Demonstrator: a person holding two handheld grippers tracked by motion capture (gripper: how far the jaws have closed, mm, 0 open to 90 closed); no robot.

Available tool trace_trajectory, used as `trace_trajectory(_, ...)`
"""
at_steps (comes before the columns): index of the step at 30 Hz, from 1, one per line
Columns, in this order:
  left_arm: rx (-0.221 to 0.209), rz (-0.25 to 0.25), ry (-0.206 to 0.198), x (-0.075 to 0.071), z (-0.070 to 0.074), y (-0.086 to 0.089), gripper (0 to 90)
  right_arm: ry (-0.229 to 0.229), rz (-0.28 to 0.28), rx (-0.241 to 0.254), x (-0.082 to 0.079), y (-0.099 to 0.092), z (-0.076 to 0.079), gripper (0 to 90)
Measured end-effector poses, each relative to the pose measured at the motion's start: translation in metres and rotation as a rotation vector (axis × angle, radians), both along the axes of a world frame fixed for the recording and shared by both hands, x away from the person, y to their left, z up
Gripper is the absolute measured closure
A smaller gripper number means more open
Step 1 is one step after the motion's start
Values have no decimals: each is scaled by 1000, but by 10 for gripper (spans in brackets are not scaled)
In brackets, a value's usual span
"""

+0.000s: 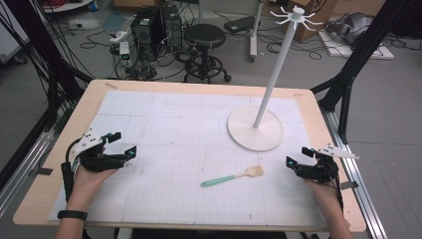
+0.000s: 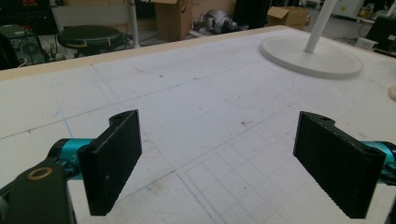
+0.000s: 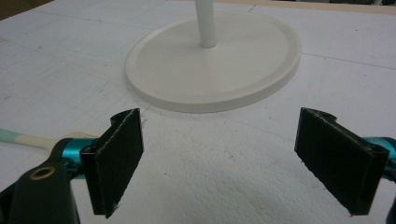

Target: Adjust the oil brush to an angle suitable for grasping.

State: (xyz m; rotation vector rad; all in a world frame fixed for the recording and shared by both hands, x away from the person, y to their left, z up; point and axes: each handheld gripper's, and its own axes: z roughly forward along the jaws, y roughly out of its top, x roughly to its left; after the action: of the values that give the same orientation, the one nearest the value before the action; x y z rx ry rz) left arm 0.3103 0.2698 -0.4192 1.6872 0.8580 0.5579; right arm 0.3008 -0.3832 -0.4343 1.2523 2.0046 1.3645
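A small brush (image 1: 233, 177) with a mint-green handle and a pale head lies flat on the white gridded mat, right of centre and near the front. My left gripper (image 1: 123, 143) is at the mat's left side, held in a hand, its jaws wide apart with nothing between them (image 2: 219, 135). At the right edge, my right gripper (image 1: 298, 156) also stands open and empty (image 3: 217, 135), just right of the brush head. The brush handle (image 3: 28, 140) passes behind its left jaw in the right gripper view.
A tall white hook stand rises from a round base (image 1: 255, 128) at the back right of the mat; its base (image 3: 215, 65) lies just ahead of the right gripper. Beyond the table's far edge are a black stool (image 1: 205, 37), computer towers (image 1: 149, 30) and cables.
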Motion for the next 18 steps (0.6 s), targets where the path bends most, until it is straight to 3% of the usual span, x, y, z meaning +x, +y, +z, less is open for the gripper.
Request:
trace_trajectory(2,13,21,1,0,1,-1,154,-3,4,-2,0,0,0,143)
trace_trajectory(3,5,35,28,0,1,0,143,-2,6,-4,0,0,0,143)
trace_trajectory(4,5,35,28,0,1,0,142,-2,6,-4,0,0,0,143)
trace_trajectory(5,7,43,59,-1,1,-1,138,-2,9,-3,-1,0,0,143)
trace_trajectory(8,3,37,72,-3,1,-3,136,-5,14,-5,-1,1,0,143)
trace_trajectory(10,-4,12,75,-4,1,-3,137,0,13,-4,-1,2,0,143)
trace_trajectory(15,-25,7,88,-3,1,-2,138,2,16,-2,-1,2,0,143)
trace_trajectory(18,-48,-19,53,-5,2,-3,139,-6,16,-1,0,1,0,143)
